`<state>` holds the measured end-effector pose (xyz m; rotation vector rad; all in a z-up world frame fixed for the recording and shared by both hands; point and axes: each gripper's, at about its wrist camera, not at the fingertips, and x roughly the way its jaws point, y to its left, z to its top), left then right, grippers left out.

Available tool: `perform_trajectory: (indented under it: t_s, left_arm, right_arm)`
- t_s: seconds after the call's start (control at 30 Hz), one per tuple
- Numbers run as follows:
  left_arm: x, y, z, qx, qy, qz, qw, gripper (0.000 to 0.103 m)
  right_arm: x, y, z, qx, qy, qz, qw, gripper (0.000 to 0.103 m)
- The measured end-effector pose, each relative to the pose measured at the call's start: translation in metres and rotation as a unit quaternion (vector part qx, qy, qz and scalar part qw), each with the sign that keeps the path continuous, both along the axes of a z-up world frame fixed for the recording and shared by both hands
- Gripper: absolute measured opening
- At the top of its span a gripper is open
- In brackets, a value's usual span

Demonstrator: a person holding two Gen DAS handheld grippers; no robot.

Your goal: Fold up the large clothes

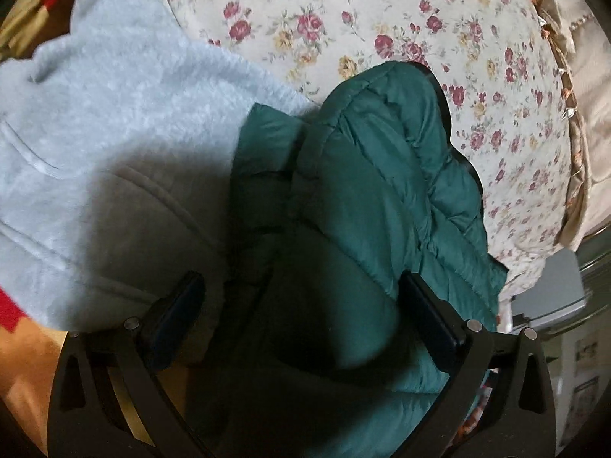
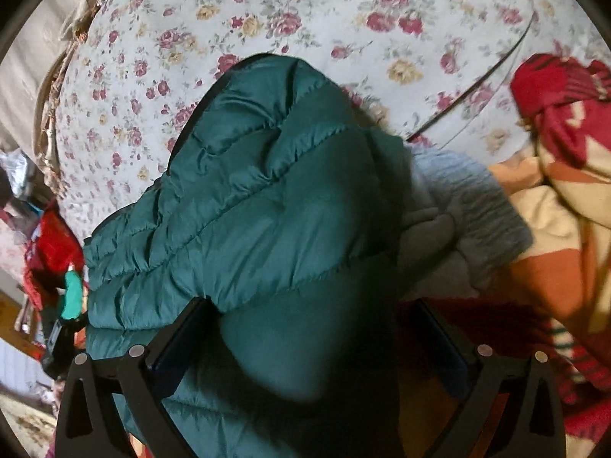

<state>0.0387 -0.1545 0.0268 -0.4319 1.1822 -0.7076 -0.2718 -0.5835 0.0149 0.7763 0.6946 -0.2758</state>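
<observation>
Both grippers, left [image 1: 301, 316] and right [image 2: 317, 339], stand spread wide around the green jacket [image 1: 382, 175] on the floral bed [image 1: 343, 19], not pinching; clamp each edge firmly before folding.

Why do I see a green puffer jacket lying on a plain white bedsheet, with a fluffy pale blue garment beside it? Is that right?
Not quite. The bedsheet is not plain: it is printed with red and yellow roses, as both wrist views show. The rest holds: the green puffer jacket lies on it, with the fluffy pale blue garment beside it.
</observation>
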Motion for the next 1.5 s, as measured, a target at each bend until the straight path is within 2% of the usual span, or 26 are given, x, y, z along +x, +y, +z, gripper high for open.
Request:
perform_trajectory:
  t_s: [0.2,0.37,0.4,0.43,0.5,0.6,0.73,0.83,1.1,1.3,1.37,1.4,1.5]
  left_arm:
    - [0.002,-0.018,-0.005,0.005,0.005,-0.036,0.9993,0.103]
    - [0.003,-0.028,-0.007,-0.006,0.003,-0.061,0.9981,0.103]
    - [0.001,-0.028,-0.006,-0.012,-0.004,-0.068,0.9976,0.099]
    - [-0.001,-0.027,-0.005,-0.017,-0.01,-0.071,0.9973,0.091]
    - [-0.005,-0.025,-0.003,-0.025,-0.017,-0.074,0.9968,0.081]
    - [-0.011,-0.023,0.004,-0.033,-0.022,-0.076,0.9963,0.066]
    - [-0.025,-0.017,0.021,-0.031,-0.045,-0.082,0.9951,0.052]
    - [-0.035,-0.011,0.034,-0.038,-0.054,-0.088,0.9939,0.047]
    - [-0.084,0.03,0.068,-0.045,-0.067,-0.121,0.9894,0.045]
    - [-0.117,0.076,0.068,-0.016,-0.046,-0.119,0.9917,0.045]
    - [-0.121,0.083,0.062,0.007,-0.044,-0.111,0.9928,0.049]
    - [-0.121,0.084,0.058,0.016,-0.043,-0.105,0.9935,0.053]
    - [-0.12,0.085,0.04,0.063,-0.041,-0.078,0.9941,0.073]
  right_arm:
    - [0.017,-0.007,-0.01,0.022,-0.018,0.047,0.999,0.103]
    - [0.021,-0.007,-0.014,0.03,-0.024,0.051,0.998,0.103]
    - [0.02,-0.005,-0.013,0.027,-0.026,0.051,0.998,0.103]
    - [0.019,-0.003,-0.011,0.025,-0.027,0.051,0.998,0.097]
    - [0.016,0.005,-0.005,0.014,-0.034,0.051,0.998,0.088]
    - [0.011,0.012,0.005,0.011,-0.05,0.063,0.997,0.061]
    - [0.004,0.024,0.024,-0.005,-0.055,0.068,0.996,0.049]
    - [-0.003,0.03,0.037,-0.003,-0.064,0.071,0.995,0.045]
    - [-0.043,0.073,0.068,0.005,-0.074,0.103,0.992,0.044]
    - [-0.077,0.112,0.055,0.023,-0.05,0.123,0.991,0.044]
    - [-0.081,0.115,0.043,0.024,-0.03,0.103,0.994,0.047]
    - [-0.081,0.113,0.034,0.021,-0.01,0.084,0.996,0.054]
    - [-0.07,0.114,0.011,-0.012,0.056,0.057,0.997,0.072]
